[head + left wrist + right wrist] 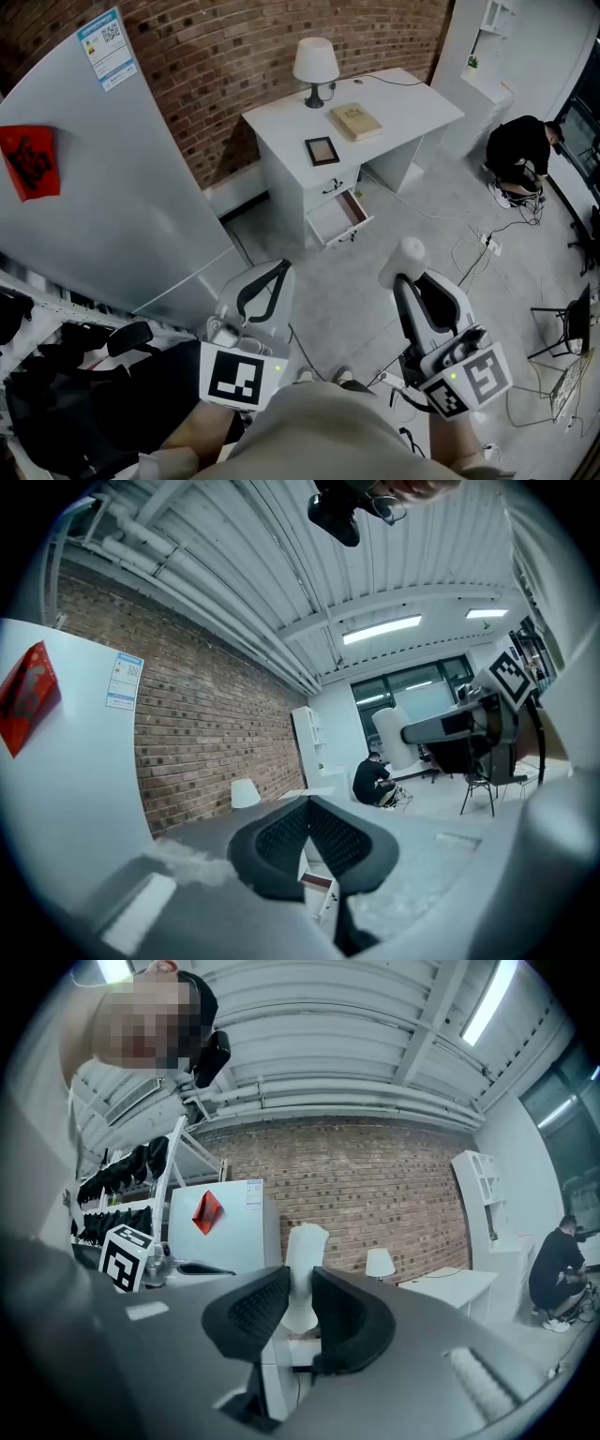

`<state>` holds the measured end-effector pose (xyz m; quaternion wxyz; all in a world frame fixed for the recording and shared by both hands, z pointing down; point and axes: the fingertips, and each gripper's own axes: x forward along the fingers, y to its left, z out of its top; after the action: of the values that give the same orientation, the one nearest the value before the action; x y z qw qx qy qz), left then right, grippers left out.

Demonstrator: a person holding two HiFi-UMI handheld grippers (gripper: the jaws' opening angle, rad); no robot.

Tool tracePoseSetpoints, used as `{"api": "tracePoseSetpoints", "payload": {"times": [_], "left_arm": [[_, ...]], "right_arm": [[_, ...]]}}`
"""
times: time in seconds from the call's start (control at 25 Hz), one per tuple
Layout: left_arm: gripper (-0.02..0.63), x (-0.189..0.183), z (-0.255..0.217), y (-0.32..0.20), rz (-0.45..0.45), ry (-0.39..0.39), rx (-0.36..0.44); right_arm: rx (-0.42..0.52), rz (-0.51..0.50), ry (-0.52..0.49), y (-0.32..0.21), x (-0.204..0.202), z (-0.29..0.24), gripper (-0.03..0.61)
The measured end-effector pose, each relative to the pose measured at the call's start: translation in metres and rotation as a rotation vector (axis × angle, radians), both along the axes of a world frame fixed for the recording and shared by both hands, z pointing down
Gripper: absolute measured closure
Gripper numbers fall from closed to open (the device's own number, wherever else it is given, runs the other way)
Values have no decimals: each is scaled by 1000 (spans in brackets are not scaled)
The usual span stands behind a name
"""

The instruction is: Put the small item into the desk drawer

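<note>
A white desk [412, 98] stands against the brick wall, and one of its drawers [339, 216] is pulled open at the lower front. My right gripper [405, 281] is held above the floor well short of the desk. It is shut on a small white item [410, 251] that sticks up past the fingertips. In the right gripper view the white item [305, 1251] is pinched between the dark pads of the right gripper [300, 1283]. My left gripper [279, 269] is beside it to the left. In its own view the left gripper [309, 808] is shut, with nothing between the pads.
On the desk stand a lamp [316, 64], a book [355, 121] and a picture frame [322, 150]. A tall white fridge [103, 187] with a red tag fills the left. A person [520, 150] crouches at the far right. Cables [487, 244] trail over the floor.
</note>
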<state>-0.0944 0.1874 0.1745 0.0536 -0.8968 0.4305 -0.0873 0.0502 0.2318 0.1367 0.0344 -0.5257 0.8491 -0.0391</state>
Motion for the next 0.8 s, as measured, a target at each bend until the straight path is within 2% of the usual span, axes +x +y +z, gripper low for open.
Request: {"api": "tracePoseSetpoints", "payload": {"times": [0.44, 0.8], "left_arm": [[611, -35, 2, 1, 4, 16, -9], [611, -32, 12, -14, 8, 21, -18]], "right_arm": [[-1, 45, 7, 0, -23, 3, 497], [-18, 50, 12, -16, -20, 14, 497]]}}
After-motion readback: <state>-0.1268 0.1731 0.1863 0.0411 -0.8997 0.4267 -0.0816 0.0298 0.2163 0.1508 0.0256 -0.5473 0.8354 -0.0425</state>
